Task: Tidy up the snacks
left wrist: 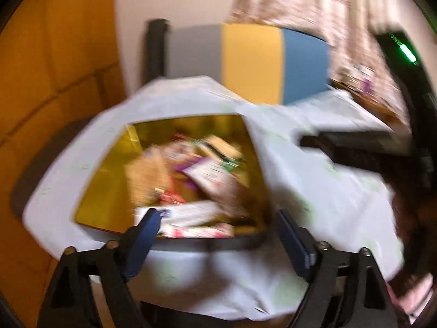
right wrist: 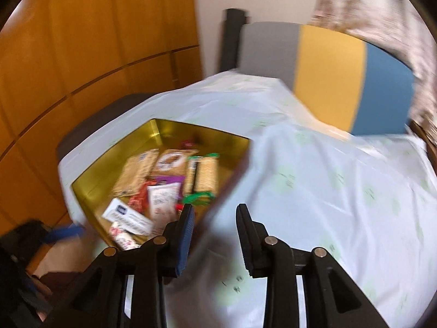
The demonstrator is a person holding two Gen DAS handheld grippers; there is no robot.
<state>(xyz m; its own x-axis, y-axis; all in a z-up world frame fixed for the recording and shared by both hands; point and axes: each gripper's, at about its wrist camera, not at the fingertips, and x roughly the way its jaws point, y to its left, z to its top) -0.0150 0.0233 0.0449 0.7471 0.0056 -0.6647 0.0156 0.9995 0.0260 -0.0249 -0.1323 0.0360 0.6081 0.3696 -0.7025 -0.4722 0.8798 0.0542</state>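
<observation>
Surface: a table under a pale white cloth with faint green print [right wrist: 314,180], creased in places.
Room: orange-brown wooden panelling [right wrist: 90,54] at the left, a cream wall behind, a chair back in grey, yellow and blue panels [right wrist: 327,73] beyond the table, a patterned curtain [left wrist: 300,5] at the upper right.
Snacks: a gold metal tin [right wrist: 90,191] sits open on the cloth's left part; wrapped snack packets [right wrist: 169,186] lie piled inside it.
Left gripper [left wrist: 215,218]: its blue-padded jaws are spread wide over the tin's near edge, nothing between them.
Right gripper [right wrist: 214,216]: narrowly parted jaws beside the tin's right wall, gripping nothing.
Hard to make out: both views are motion-blurred, so packet labels are unreadable; the left view shows the snacks only as smears.
Cut off: the table's near edge.
</observation>
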